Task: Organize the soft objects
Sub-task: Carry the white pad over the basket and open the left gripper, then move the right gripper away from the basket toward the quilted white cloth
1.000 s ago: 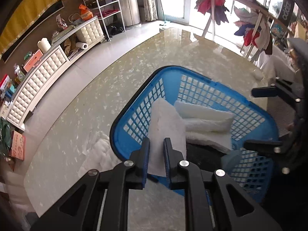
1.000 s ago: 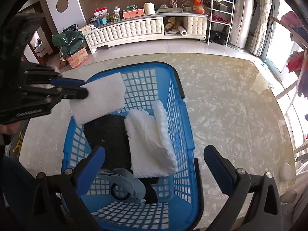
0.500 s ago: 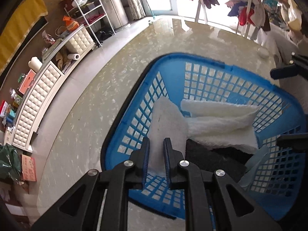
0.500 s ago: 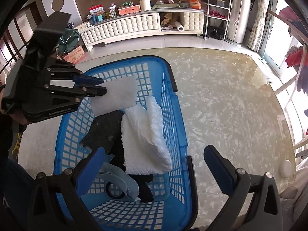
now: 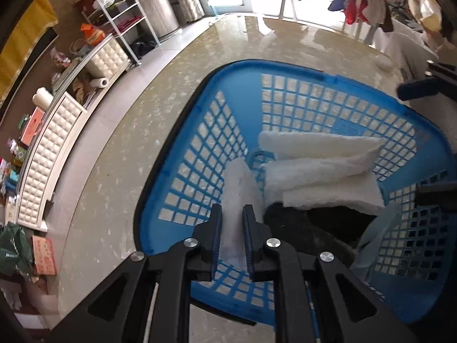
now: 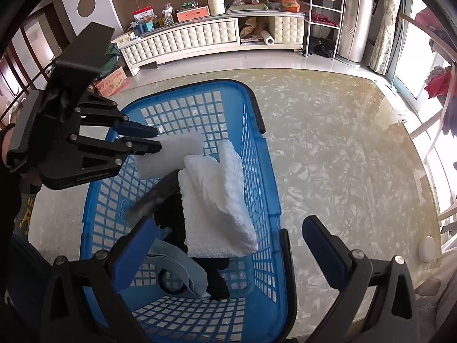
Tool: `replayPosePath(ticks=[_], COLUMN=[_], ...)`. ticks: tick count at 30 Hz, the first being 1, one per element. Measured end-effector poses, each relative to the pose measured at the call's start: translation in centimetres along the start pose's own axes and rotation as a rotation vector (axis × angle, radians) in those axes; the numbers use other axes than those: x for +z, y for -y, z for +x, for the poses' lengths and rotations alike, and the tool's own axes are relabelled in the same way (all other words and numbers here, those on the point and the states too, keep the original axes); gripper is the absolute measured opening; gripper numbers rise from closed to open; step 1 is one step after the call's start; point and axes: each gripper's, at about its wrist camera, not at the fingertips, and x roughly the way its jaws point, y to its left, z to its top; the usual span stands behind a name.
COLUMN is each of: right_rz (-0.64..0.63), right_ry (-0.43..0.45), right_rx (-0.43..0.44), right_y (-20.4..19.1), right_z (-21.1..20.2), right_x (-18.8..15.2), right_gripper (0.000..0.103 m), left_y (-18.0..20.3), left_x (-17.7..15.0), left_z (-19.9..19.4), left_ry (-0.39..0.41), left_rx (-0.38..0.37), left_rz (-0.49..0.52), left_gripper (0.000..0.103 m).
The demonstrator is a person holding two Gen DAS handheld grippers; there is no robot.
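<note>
Living room setup: glossy marbled counter (image 6: 342, 154) with a blue basket (image 6: 265, 183) on it, and a long white cabinet (image 6: 200, 37) along the far wall. The left gripper (image 5: 232, 214) has its fingers clamped on a white foam pad (image 5: 238, 188), held over the basket's far left corner, long axis pointing away from the fingers toward the folded white towel (image 6: 217, 200). The right gripper (image 6: 228, 245) hangs over the near rim, fingers wide apart and empty.

Both wrist cams look steeply down, close over blue basket (image 5: 240, 91) (image 6: 257, 171), from opposite sides; basket shared.
</note>
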Motion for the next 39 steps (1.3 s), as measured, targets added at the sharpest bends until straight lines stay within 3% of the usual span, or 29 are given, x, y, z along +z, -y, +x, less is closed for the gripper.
replayPosePath(ticks=[7,10,12,20,28,31,33,39], right_rz=[0.007,0.01,0.004,0.001,-0.005,-0.012,-0.02,-0.061], right_ry=[-0.003,-0.005,-0.003,-0.012,-0.021,0.0,0.009,0.034], right_rx=[0.002,0.005,0.007,0.008,-0.006,-0.006,-0.008,-0.02], right_y=[0.2,0.3,0.2,0.1,-0.2,-0.7,-1.1,-3.0], right_z=[0.0,0.0,0.0,-0.1,0.1,-0.3,-0.6,-1.2], right_x=[-0.1,-0.1,-0.1,-0.2,-0.2,-0.1,0.0,0.2], right_gripper=[0.103,0.103,0.103,0.103,0.103,0.103,0.103,0.103], left_y=[-0.2,0.0,0.2,0.9,0.4,0.7,1.0,1.2], left_x=[-0.3,-0.2,0.0,0.1,-0.9,-2.0,-2.5,-5.2], left_z=[0.7,1.0,1.0,0.3,-4.1,-6.3,-7.4,-10.5], left_ry=[-0.02,-0.029,-0.026,-0.043,0.036,0.078,0.091,0.15], left_rx=[0.026,0.053,0.061,0.091,0.119,0.128,0.116,0.152], left_rz=[-0.002,0.015,0.022,0.026,-0.082,-0.131,-0.161,-0.234], left_gripper=[0.016,0.03,0.046,0.081,0.086,0.092,0.103,0.103])
